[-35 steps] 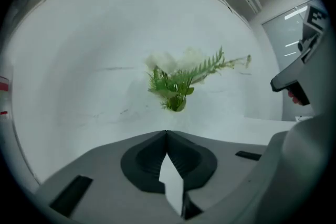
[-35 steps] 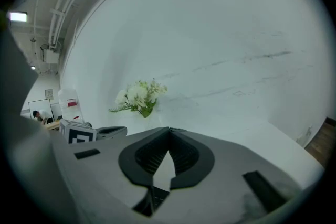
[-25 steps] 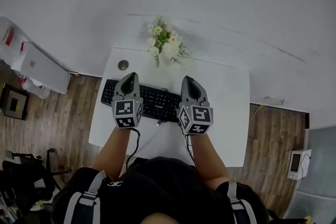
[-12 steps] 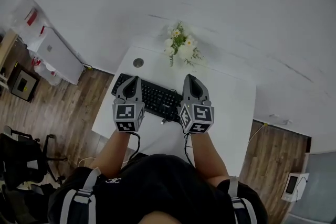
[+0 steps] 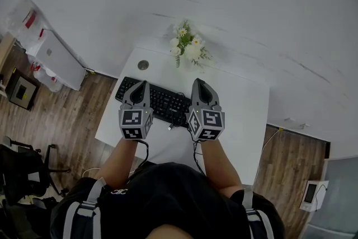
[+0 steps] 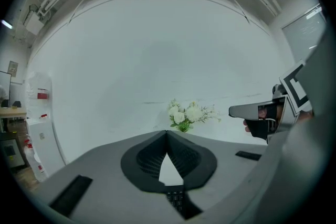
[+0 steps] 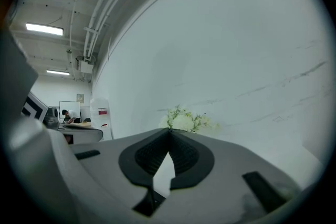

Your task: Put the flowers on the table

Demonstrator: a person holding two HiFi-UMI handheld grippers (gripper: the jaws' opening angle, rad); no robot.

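One bunch of flowers [image 5: 187,48] stood at the counter's [image 5: 240,115] far edge, by the wall. One keyboard [image 5: 162,104] lay nearer. Two grippers hung above it, the left gripper [image 5: 140,83] and right gripper [image 5: 199,81], both closed and empty. Only the head view showed the full keyboard. Only the right gripper view showed a distant person [image 7: 64,114].

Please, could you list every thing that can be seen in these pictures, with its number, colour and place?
flowers: one bunch, white and green, far edge of the table, by the wall
keyboard: one, black, on the table, nearer than the flowers
table: one, white, against the wall
round disc: one, grey, table's far left corner
cabinet: one, white, on the floor at left
left gripper: one, grey, over the keyboard, fingers shut, empty
right gripper: one, grey, over the keyboard's right end, fingers shut, empty
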